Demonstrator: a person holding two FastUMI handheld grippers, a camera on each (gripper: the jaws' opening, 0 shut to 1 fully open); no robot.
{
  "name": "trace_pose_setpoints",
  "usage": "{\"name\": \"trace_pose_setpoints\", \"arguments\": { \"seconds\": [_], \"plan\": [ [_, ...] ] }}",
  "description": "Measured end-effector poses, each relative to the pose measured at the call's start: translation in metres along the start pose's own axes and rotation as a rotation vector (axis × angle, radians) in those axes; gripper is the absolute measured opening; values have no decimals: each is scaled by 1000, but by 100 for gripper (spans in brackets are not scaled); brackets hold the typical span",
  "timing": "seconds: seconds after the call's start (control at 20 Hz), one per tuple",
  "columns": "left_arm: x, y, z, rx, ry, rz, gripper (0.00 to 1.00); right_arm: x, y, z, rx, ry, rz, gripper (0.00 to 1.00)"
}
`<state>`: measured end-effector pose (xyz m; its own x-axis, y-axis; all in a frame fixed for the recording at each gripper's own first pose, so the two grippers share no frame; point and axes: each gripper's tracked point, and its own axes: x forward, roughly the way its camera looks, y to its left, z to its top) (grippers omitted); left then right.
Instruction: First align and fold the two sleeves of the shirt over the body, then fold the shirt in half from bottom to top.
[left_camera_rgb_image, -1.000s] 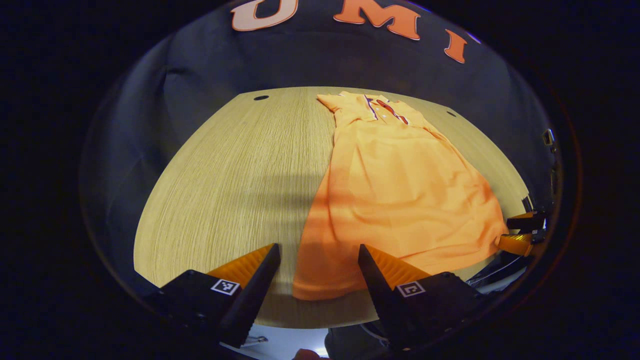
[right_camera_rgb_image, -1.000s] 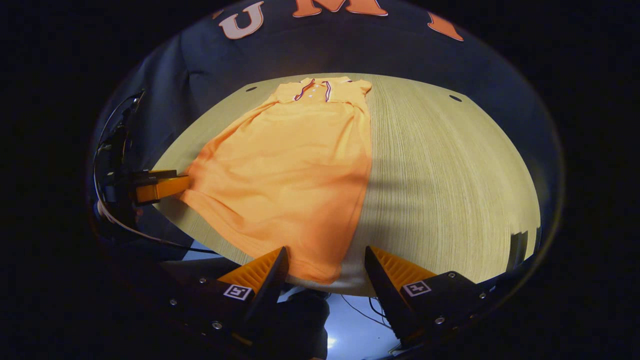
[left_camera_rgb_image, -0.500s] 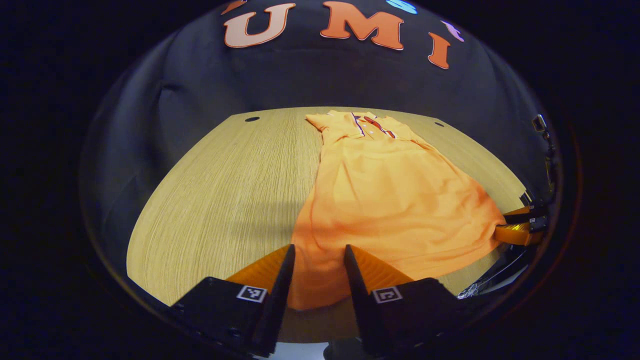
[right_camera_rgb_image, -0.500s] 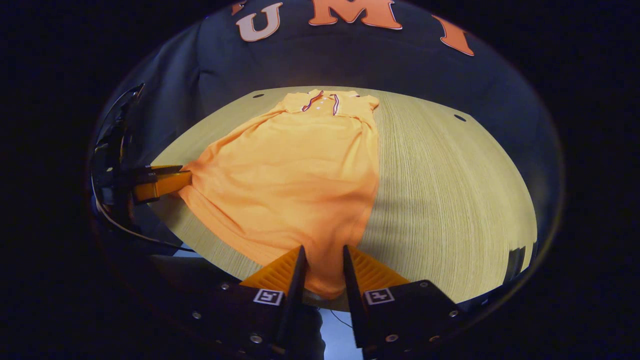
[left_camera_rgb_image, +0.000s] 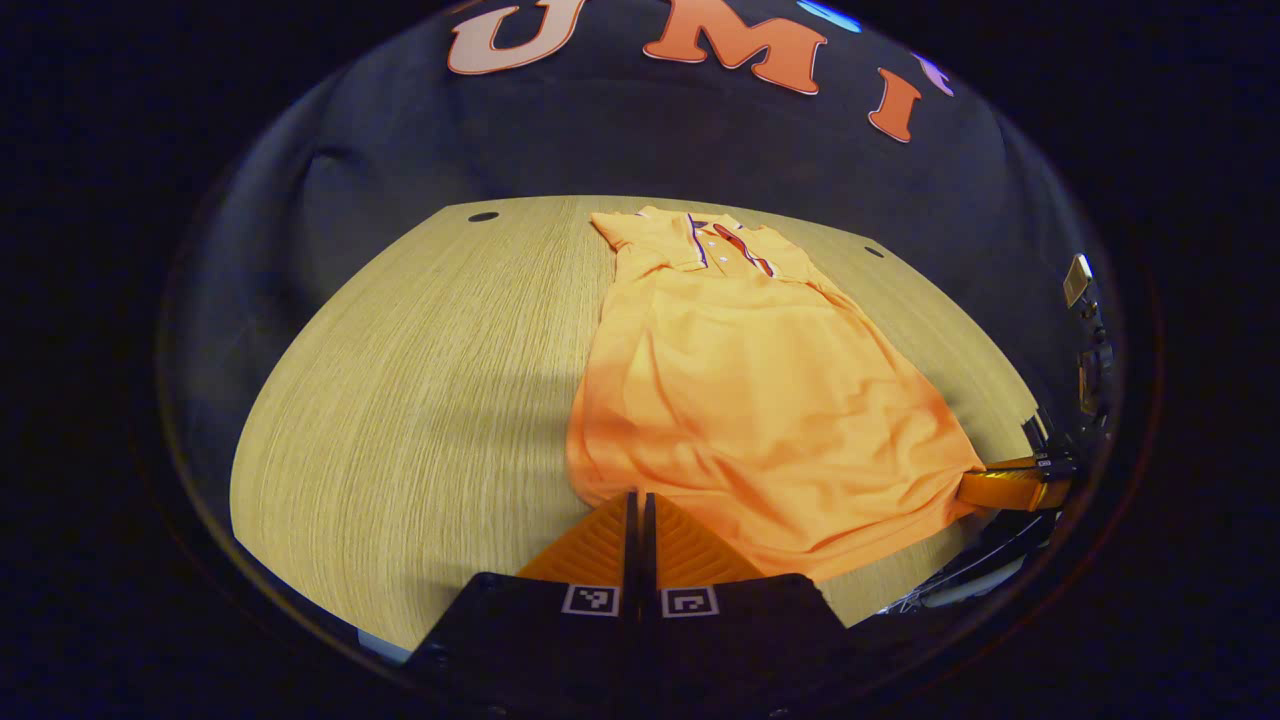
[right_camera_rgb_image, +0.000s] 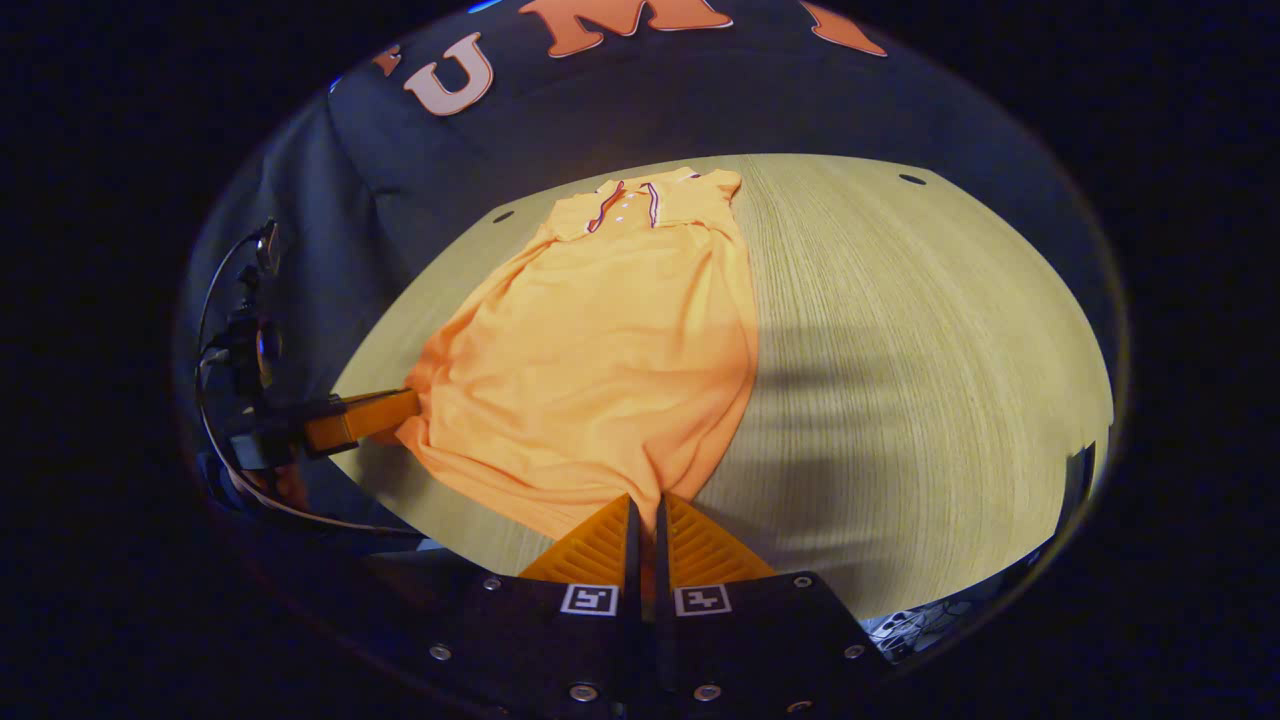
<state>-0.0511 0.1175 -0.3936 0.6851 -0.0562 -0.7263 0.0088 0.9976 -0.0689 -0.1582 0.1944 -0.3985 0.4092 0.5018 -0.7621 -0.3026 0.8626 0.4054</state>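
Left gripper view: the left hand-held gripper (left_camera_rgb_image: 636, 500) is pinched tight on the hem corner of the shirt (left_camera_rgb_image: 740, 390), which lies flat on the desk (left_camera_rgb_image: 420, 380), sleeves already in. The right hand-held gripper (right_camera_rgb_image: 646, 503) clamps the other hem corner. Lift both evenly, carry the hem to the collar (left_camera_rgb_image: 725, 240), keeping the edges square.

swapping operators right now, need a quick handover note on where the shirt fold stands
Left gripper: shut on one bottom hem corner of the orange polo shirt.
Right gripper: shut on the other bottom hem corner.
The shirt lies on the light wooden table, collar at the far end.
Done: sleeves appear folded in over the body.
Left: carry the hem up to the collar, lay flat, release.
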Motion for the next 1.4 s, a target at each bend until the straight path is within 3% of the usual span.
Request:
{"name": "trace_pose_setpoints", "arguments": {
  "seconds": [0.35, 0.85, 1.4],
  "plan": [
    [-18, -22, 69, -20, -96, -46, 1, -19, 2, 70, 141, -118, 73, 6],
    [-15, -36, 168, 25, -213, -51, 1, -33, -5, 171, 46, -259, 50, 6],
    [44, -28, 275, -3, -269, -88, 1, -6, -8, 282, 6, -329, 3, 6]
  ]
}}
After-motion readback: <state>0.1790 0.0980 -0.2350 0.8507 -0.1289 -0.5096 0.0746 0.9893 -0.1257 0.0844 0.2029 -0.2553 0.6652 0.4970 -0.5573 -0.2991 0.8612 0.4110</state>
